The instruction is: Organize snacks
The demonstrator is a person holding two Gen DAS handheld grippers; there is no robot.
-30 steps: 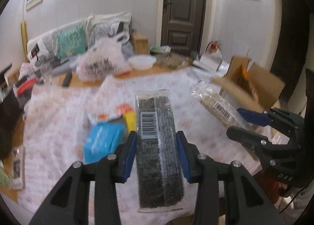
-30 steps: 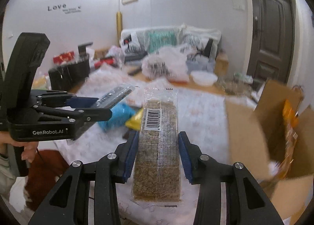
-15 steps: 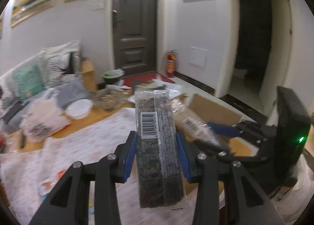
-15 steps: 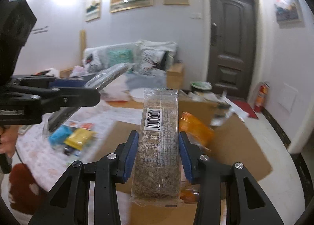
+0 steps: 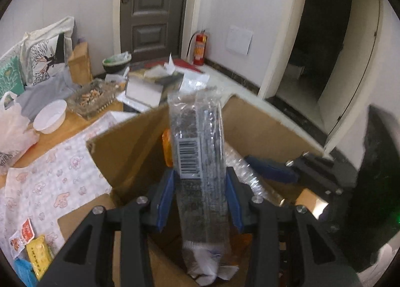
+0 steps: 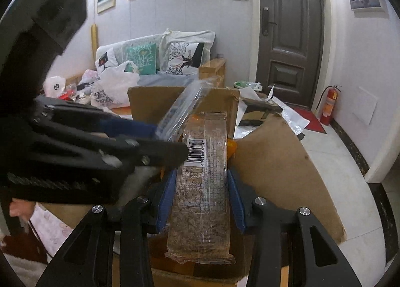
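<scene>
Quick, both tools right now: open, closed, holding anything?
Left tool: closed on the dark snack pack, over the cardboard box.
Right tool: closed on the brown snack pack.

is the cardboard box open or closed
Open: the cardboard box has its flaps standing up, and an orange packet shows inside.

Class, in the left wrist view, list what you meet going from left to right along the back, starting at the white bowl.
White bowl → glass ashtray → dark door → red fire extinguisher → white wall panel → dark doorway.
</scene>
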